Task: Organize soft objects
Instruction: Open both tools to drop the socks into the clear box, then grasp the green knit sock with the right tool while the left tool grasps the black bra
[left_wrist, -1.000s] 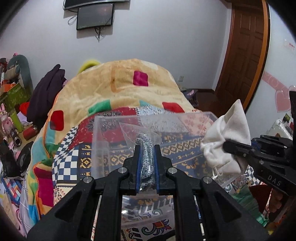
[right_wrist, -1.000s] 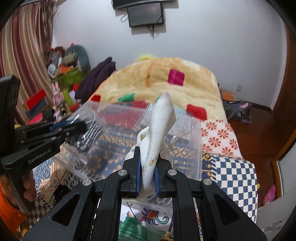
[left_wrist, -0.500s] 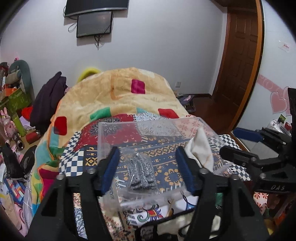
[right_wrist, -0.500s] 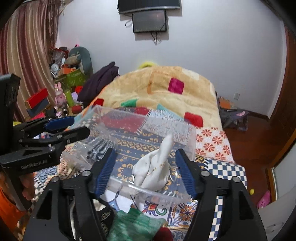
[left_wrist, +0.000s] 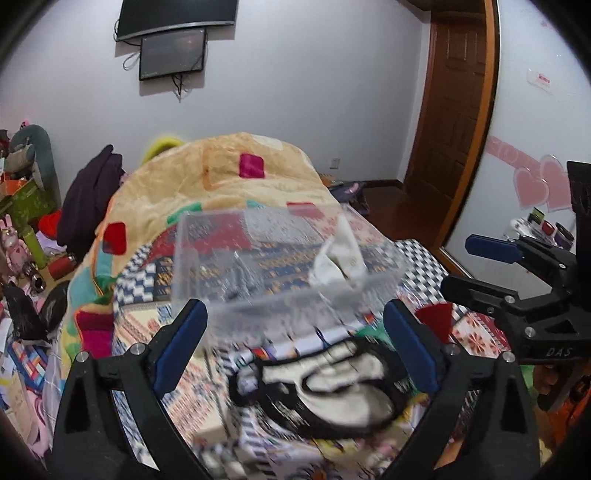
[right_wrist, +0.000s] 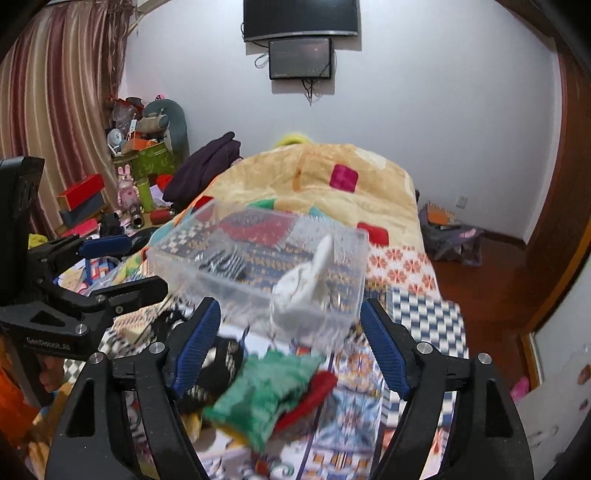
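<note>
One clear plastic bin (right_wrist: 343, 291) sits on the bed, with two soft items inside: one white cloth (right_wrist: 306, 291) on the right, one grey striped piece (right_wrist: 221, 264) on the left. Near the bin lie one green knit item (right_wrist: 266, 391), one red item (right_wrist: 314, 391) and one black-and-cream garment (left_wrist: 332, 387)

White walls (right_wrist: 424, 110), a dark screen (right_wrist: 300, 58) mounted high, a wooden door (left_wrist: 448, 110) — striped curtains (right_wrist: 55, 110), a blanket-covered bed (right_wrist: 332, 192), wood floor (right_wrist: 491, 266).

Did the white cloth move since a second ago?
Yes. The white cloth went from the right gripper, whose jaws have just been opening, down into the clear plastic box on the bed; nothing is between the jaws.
</note>
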